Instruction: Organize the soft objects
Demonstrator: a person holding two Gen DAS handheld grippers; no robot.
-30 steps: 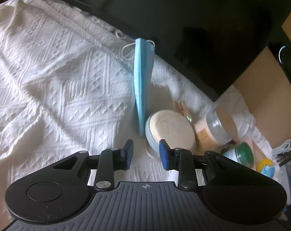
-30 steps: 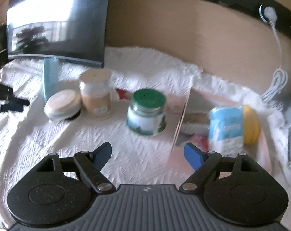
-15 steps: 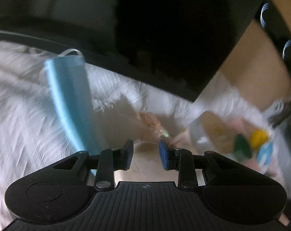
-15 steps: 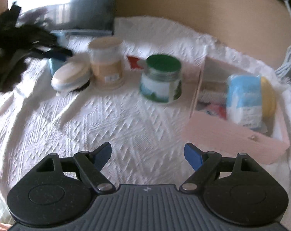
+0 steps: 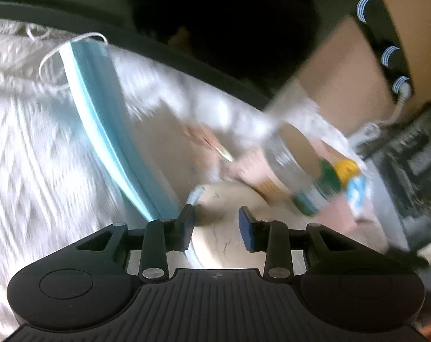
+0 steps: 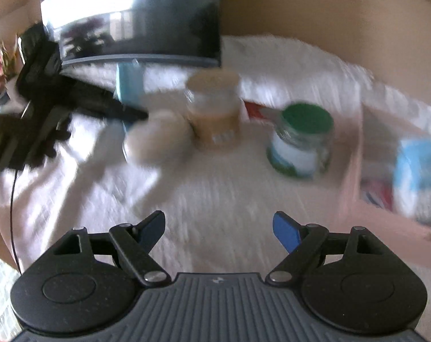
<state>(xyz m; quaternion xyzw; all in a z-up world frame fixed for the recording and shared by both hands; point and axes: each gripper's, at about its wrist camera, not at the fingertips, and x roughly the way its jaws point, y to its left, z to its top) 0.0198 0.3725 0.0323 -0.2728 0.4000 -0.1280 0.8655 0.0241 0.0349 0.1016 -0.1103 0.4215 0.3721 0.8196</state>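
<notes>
Looking along the left gripper (image 5: 216, 223), its parted jaws, just widening, hover over a cream puff (image 5: 224, 213); only the wide-open right gripper (image 6: 216, 228) shows the pink box (image 6: 355, 154) holding a blue packet (image 6: 418, 171).

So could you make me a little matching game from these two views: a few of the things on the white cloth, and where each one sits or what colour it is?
Things:
1. face mask
2. green-lidded jar
3. round cream-coloured pad
4. blue packet

Descriptions:
A. inside the pink box
B. long, light blue, with white ear loops
C. just ahead of the left gripper
D. stands between the tan-lidded jar and the pink box

Pairs: 1-B, 2-D, 3-C, 4-A
</notes>
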